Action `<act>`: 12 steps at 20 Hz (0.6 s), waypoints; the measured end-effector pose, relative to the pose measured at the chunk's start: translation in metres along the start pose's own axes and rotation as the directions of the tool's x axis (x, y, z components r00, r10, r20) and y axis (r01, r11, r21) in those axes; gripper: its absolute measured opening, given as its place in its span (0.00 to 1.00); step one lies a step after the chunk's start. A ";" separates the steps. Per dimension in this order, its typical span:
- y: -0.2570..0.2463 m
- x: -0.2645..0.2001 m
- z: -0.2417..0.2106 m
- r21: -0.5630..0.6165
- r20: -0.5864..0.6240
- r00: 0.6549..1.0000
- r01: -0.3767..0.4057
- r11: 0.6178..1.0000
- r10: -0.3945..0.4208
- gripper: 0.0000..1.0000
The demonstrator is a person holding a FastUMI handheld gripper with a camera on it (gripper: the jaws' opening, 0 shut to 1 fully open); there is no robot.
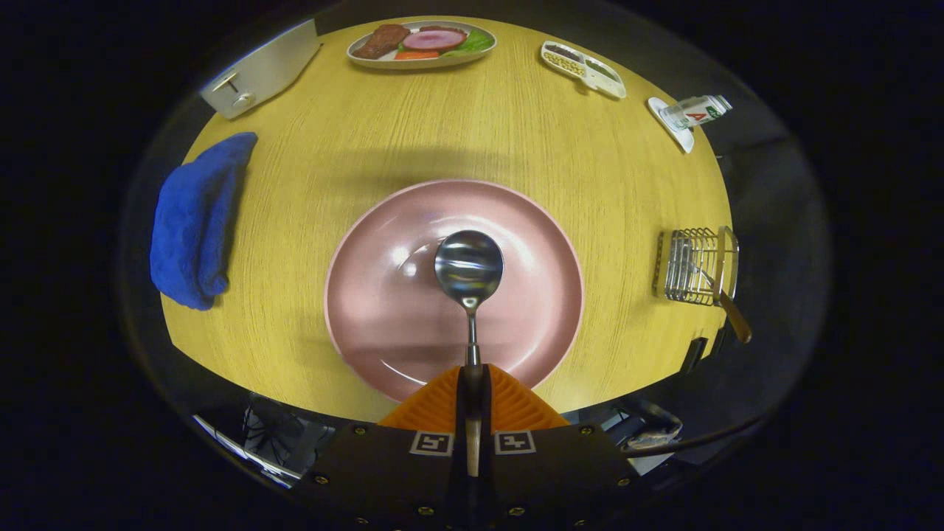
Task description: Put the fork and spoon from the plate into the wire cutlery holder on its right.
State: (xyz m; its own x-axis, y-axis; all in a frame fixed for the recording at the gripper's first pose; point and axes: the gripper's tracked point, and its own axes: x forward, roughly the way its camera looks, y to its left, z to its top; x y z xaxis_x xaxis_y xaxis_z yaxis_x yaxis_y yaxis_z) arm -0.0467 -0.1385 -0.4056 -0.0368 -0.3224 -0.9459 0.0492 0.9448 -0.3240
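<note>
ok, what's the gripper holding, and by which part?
The spoon, by its handle: the gripper is shut on it, with the bowl sticking out ahead over the pink plate.

The plate [383,295] is pink and shiny. The spoon [469,269] is silver. The table [516,140] is yellow wood with thin lines. The towel [195,221] is bright blue. The wire cutlery holder [689,265] is silver, and the fork [730,310] in it has a brown handle.
</note>
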 end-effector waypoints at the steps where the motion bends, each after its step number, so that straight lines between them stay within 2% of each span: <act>1: -0.006 -0.006 0.002 0.012 0.009 1.000 0.011 1.000 -0.011 0.06; 6: -0.046 -0.034 0.013 0.089 0.045 0.997 0.065 0.994 -0.069 0.06; 12: -0.109 -0.063 0.015 0.182 0.031 0.988 0.146 0.972 -0.154 0.06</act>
State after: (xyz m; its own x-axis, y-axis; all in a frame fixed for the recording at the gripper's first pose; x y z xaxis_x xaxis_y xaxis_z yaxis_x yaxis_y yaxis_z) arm -0.0344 -0.2224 -0.3112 -0.0131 -0.4659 -0.8848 0.2238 0.8610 -0.4567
